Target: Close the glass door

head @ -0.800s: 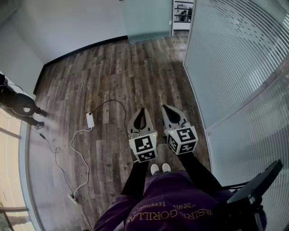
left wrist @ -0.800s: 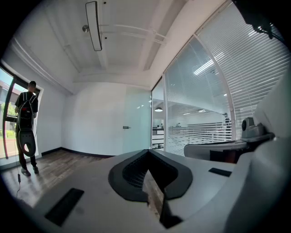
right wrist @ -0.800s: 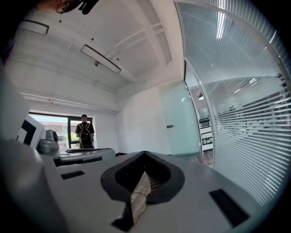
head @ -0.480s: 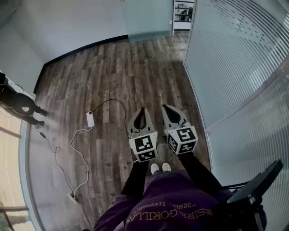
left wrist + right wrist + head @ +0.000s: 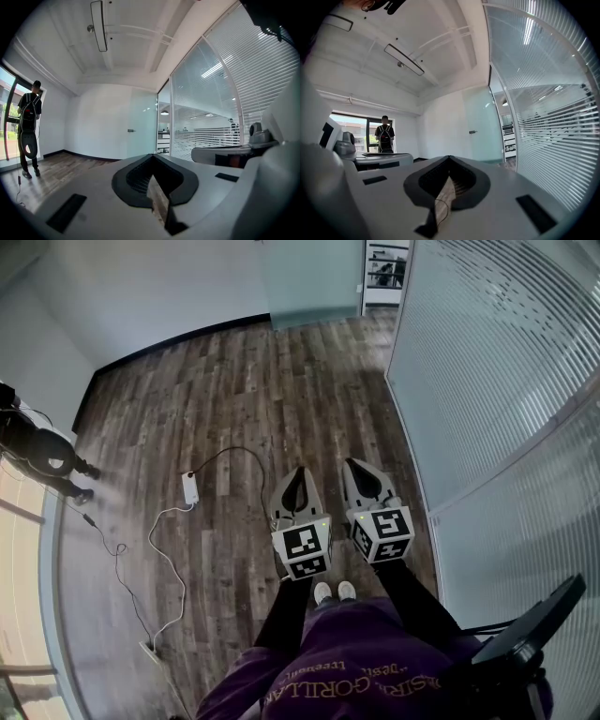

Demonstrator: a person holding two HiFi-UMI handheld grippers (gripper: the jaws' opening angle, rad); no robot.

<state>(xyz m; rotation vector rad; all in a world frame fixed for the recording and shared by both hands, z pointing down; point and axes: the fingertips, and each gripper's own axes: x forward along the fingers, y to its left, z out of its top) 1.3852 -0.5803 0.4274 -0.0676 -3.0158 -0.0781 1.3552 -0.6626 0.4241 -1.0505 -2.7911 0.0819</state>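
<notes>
Glass door (image 5: pixel 314 282), head view: frosted pale panel at the far end of the room, well apart from both grippers; narrow gap just right of it, shelving visible beyond.
Left gripper (image 5: pixel 298 470), head view: held low over the wood floor (image 5: pixel 234 390); jaws pressed together at the tips, nothing between; marker cube on top with a black-and-white square pattern, no letters.
Right gripper (image 5: pixel 350 463), head view: just beside the left one and parallel to it; jaws likewise tip to tip, empty.
Sweatshirt (image 5: pixel 356 662), head view: purple with yellow print; "GORILLA" legible, other letters too small to read.
Cable (image 5: pixel 164 559), head view: white, snaking over the floor to a white adapter (image 5: pixel 189 488), left of the grippers.
Partition (image 5: pixel 487 362), head view: striped glass wall along the right side.
Glass door (image 5: pixel 143 124), left gripper view: far ahead beyond the jaw tips; small handle (image 5: pixel 131 131) near its left edge; opening on its right.
Left gripper (image 5: pixel 152 156), left gripper view: tips meeting, holding nothing.
Person (image 5: pixel 29 126), left gripper view: standing at the window on the left, backpack on.
Glass door (image 5: pixel 483 126), right gripper view: far ahead, slightly right of the jaw tips; opening between it and the partition.
Right gripper (image 5: pixel 449 157), right gripper view: jaws closed on each other, empty.
</notes>
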